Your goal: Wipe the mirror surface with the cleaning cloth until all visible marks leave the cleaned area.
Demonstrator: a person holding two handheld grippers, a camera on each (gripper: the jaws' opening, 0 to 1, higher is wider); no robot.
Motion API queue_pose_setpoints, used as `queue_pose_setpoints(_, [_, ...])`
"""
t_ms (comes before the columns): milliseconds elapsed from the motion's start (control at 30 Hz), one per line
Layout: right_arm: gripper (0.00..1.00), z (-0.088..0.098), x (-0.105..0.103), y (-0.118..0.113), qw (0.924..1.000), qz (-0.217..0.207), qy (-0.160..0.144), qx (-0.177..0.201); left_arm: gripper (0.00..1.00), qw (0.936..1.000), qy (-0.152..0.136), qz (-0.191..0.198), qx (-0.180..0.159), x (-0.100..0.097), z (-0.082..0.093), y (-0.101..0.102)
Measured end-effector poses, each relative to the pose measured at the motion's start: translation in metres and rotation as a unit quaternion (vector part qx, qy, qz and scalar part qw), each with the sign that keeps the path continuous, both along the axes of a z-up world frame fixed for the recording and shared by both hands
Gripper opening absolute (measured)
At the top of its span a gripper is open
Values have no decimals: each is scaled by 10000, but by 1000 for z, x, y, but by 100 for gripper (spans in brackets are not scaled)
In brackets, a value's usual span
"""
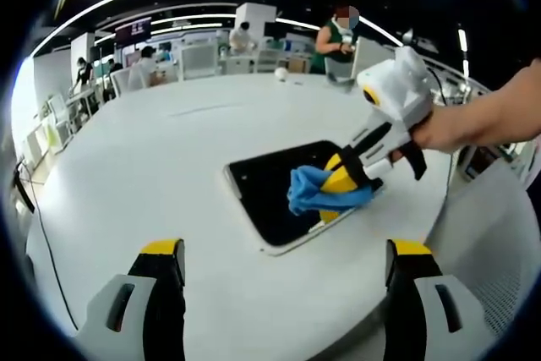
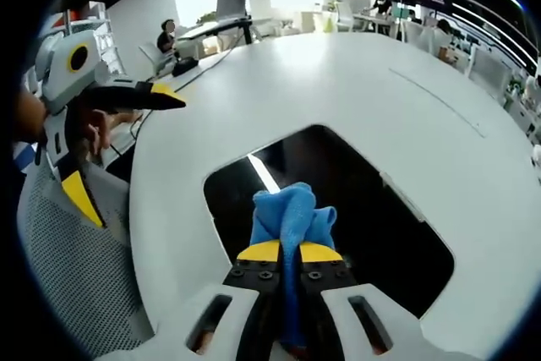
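Right gripper (image 2: 284,253) is clamped on the blue cloth (image 2: 290,219), jaws pinched together w/ the fabric bunched up just ahead of the tips and a strip running back between them. Cloth sits on the mirror (image 2: 372,209), which lies flat under and ahead of my tips, dark glass w/ a pale rim, reflecting a ceiling light strip just left of the cloth. Can't tell from here if any marks are on the glass.

From my left gripper view, the right gripper (image 1: 342,182) comes in from the right, my hand (image 1: 439,128) behind it, tips down on the mirror (image 1: 270,188) w/ the cloth (image 1: 317,192) under them near the mirror's right end. Left gripper (image 1: 286,251) hangs apart from all that, jaws wide, nothing between them, mirror just ahead of the gap.

In my right gripper view, left gripper (image 2: 156,95) shows off to the left, well clear of the cloth.

Mirror rests on a round white table (image 1: 152,158). People sit at desks (image 1: 203,57) beyond the far edge.
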State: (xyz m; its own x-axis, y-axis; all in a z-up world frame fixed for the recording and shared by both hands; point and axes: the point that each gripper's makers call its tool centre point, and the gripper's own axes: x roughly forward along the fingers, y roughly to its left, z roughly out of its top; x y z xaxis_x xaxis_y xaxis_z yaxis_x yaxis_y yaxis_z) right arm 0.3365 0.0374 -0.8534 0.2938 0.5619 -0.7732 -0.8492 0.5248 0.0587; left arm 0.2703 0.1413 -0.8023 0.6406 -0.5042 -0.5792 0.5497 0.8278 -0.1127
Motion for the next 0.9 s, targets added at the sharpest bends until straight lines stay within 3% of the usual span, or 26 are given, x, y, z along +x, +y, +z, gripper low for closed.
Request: queue_pose_setpoints(900, [0,0,46,-3,10000,-35,-40,-20,99,10000,78,14,21,-2,-2,1])
